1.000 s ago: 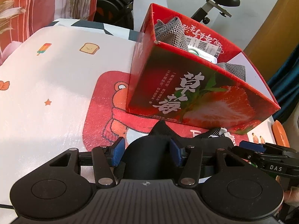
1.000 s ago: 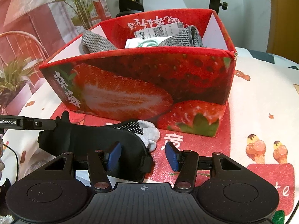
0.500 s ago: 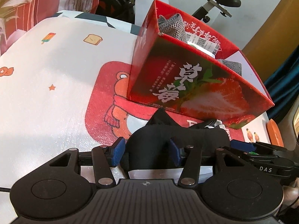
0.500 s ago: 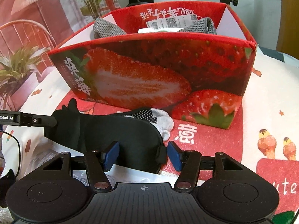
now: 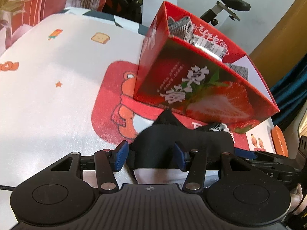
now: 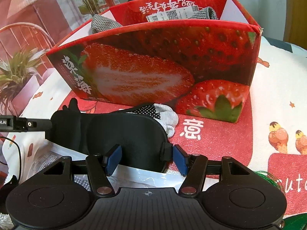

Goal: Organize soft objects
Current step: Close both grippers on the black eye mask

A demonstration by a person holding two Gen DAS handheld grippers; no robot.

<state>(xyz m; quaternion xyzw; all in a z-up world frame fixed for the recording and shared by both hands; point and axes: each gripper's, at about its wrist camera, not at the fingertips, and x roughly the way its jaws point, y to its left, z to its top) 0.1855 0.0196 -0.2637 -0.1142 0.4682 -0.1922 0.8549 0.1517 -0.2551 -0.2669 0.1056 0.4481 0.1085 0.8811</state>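
Eye mask point(image 6: 122, 134) lifted nearer | sock point(image 6: 165, 117) half-hidden | box point(image 6: 172, 71) contents obscured

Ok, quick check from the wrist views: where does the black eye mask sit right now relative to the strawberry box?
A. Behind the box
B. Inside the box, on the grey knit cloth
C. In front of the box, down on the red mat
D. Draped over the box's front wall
C: the black eye mask lies low in front of the strawberry box, over the red mat, between both grippers' fingers; only the grey knit cloth shows inside.

Cartoon-print tablecloth point(image 5: 48, 95) — exercise bike seat point(image 5: 233, 0) behind it.
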